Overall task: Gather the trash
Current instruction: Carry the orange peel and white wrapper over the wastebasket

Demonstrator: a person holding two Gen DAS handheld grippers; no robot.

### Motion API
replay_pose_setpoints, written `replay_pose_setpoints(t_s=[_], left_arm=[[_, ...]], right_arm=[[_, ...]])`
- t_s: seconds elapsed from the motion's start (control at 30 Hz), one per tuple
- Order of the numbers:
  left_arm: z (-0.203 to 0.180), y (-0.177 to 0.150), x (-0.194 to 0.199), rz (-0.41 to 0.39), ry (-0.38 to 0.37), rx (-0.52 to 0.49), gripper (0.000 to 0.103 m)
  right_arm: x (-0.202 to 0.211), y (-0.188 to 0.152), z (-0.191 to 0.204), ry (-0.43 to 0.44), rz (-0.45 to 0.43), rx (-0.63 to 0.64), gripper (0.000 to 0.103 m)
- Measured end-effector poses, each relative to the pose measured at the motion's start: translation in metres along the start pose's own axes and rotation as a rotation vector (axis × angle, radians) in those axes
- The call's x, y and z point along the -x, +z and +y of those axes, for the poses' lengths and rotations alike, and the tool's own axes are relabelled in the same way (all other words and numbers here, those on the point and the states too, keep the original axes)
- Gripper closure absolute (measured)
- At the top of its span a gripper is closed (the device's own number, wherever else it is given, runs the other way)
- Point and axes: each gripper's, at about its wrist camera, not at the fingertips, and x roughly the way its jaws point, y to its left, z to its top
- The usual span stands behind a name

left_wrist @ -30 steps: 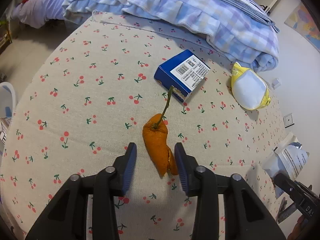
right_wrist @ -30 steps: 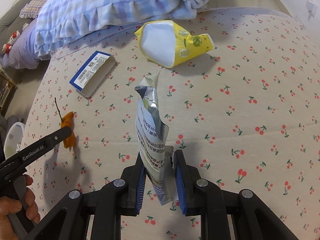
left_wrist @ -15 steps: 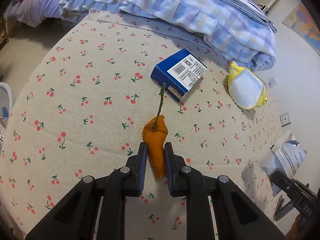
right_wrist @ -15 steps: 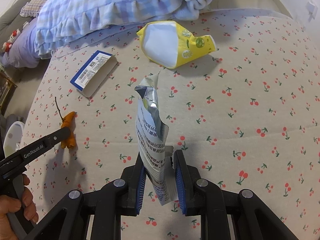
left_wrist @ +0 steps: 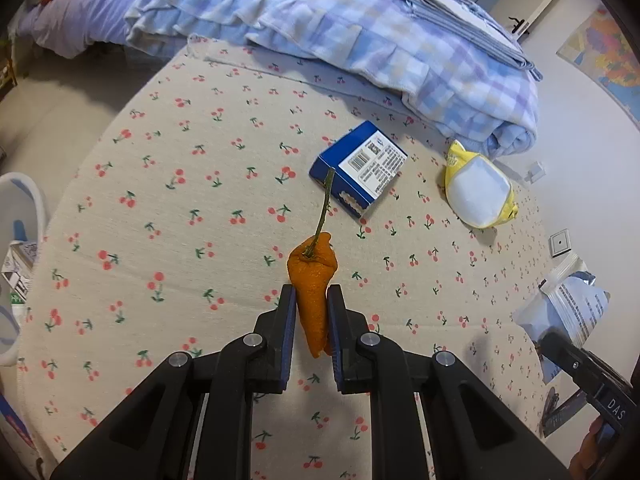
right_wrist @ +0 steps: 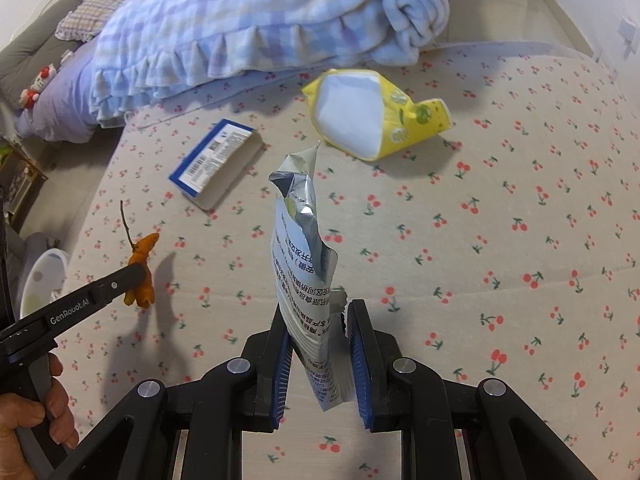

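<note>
My left gripper (left_wrist: pixel 311 294) is shut on an orange peel (left_wrist: pixel 313 280) with a long green stem, held just above the cherry-print bed sheet (left_wrist: pixel 180 200). The peel (right_wrist: pixel 142 264) and left gripper (right_wrist: pixel 132 276) also show in the right wrist view. My right gripper (right_wrist: pixel 318 312) is shut on a torn silver and white foil packet (right_wrist: pixel 304 248), held upright above the sheet. The packet (left_wrist: pixel 568 312) shows at the right edge of the left wrist view. A blue and white box (left_wrist: pixel 360 168) and a yellow pouch (left_wrist: pixel 480 192) lie on the sheet farther off.
A folded blue plaid blanket (left_wrist: pixel 360 32) lies along the far side of the bed. A white bin (left_wrist: pixel 16 240) with trash in it stands off the bed's left edge; it also shows in the right wrist view (right_wrist: pixel 40 280). The box (right_wrist: pixel 216 160) and pouch (right_wrist: pixel 372 116) lie ahead.
My left gripper has shut on the orange peel and lifted it off the sheet. The right gripper still holds the foil packet and has hardly moved.
</note>
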Motion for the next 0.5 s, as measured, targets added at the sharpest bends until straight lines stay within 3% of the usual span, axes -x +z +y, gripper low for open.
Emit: replay_pose_setpoints(t_s=[0.5], left_arm=[[0.030, 0.003, 0.047, -0.054, -0.006, 0.001, 0.087]], right_arm=[[0.012, 0.003, 0.045, 0.062, -0.037, 0.056, 0.079]])
